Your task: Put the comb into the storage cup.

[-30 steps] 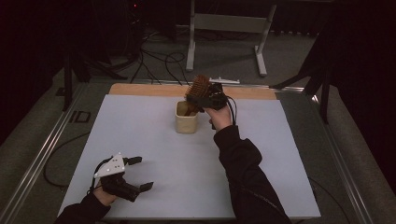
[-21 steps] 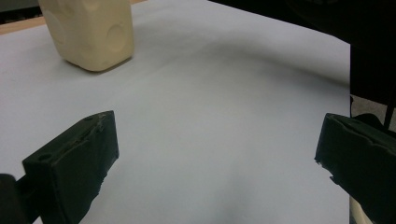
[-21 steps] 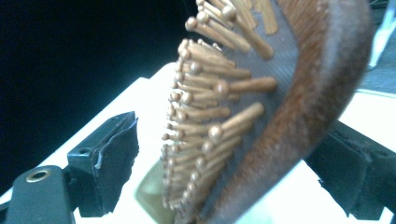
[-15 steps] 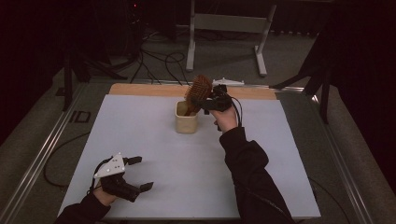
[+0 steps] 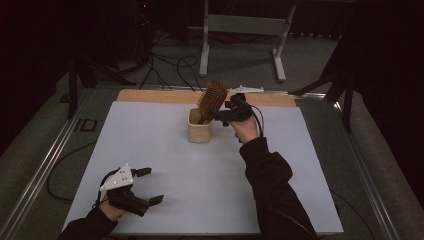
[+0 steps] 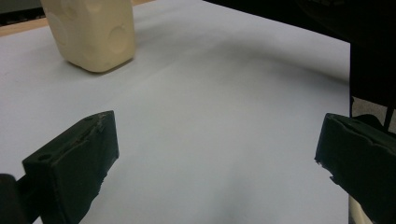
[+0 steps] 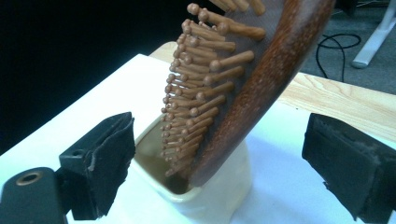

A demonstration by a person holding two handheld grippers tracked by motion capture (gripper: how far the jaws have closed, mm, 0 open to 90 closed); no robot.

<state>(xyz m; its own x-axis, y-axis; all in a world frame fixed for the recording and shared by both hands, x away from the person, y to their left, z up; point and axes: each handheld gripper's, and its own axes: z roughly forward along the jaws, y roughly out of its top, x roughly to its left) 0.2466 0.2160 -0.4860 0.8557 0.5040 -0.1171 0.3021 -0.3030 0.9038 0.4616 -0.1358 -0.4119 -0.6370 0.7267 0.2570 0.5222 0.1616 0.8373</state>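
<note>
The right gripper [image 7: 224,163] has just been opening; its jaws stand wide either side of the brush [image 7: 243,88], not pressing it. The brush stands handle-down in the cup [image 5: 200,131], so placing looks done and only withdrawing is left. The left gripper [image 5: 147,186] rests open and empty on the table [image 5: 170,165].

My right gripper [image 5: 220,114] sits upper centre, jaws just opened wide; my left gripper [image 5: 149,185] rests lower left, agape.

Left tongs [image 6: 217,154] gape wide over the white table [image 6: 210,93], cream cup [image 6: 93,32] beyond.
</note>
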